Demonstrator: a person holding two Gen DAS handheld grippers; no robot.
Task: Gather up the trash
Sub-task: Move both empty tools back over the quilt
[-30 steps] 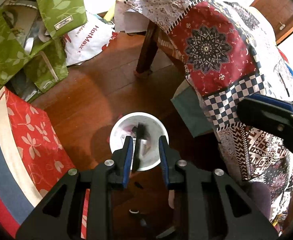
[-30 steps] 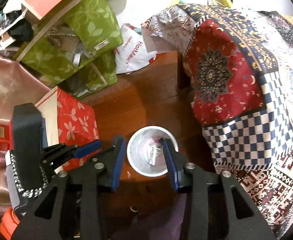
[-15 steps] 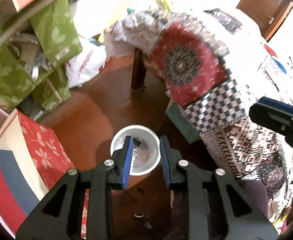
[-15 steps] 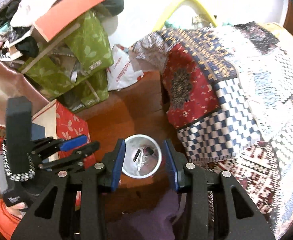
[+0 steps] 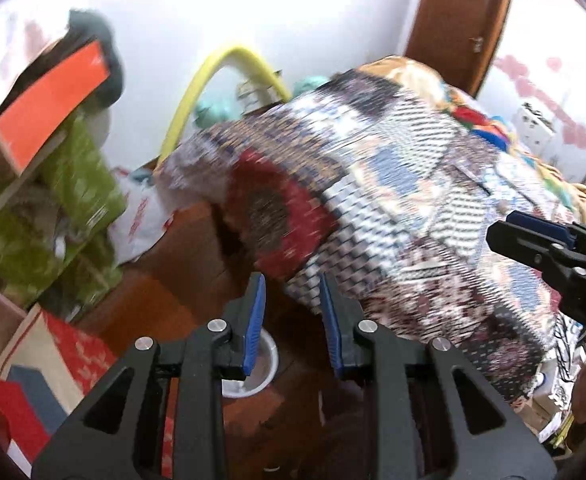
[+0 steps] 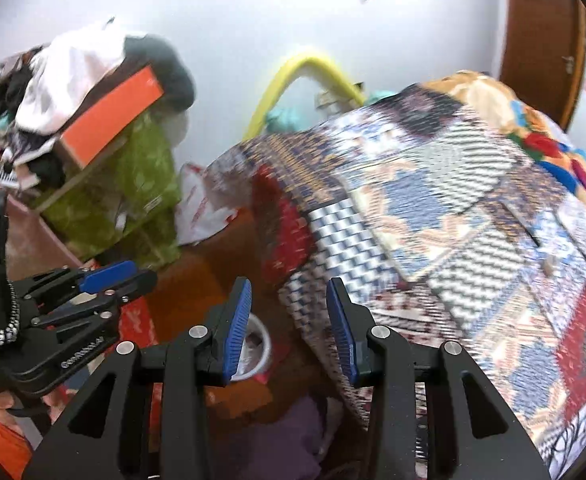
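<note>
Below the left tongs (image 5: 293, 320), behind their left finger, sits the white trash bin (image 5: 267, 364) on the wooden floor (image 5: 165, 304). Both left and right tongs (image 6: 289, 328) are spread and hold nothing; the patchwork quilt (image 6: 453, 220) lies ahead of them.

Round white plastic trash bin (image 5: 270, 364) half hidden behind left gripper's blue finger pad (image 5: 253, 322); contents unreadable. Patterned patchwork quilt (image 5: 393, 216) motion-blurred in both views. White printed plastic bag (image 6: 197, 204): lettering smeared, illegible.
</note>
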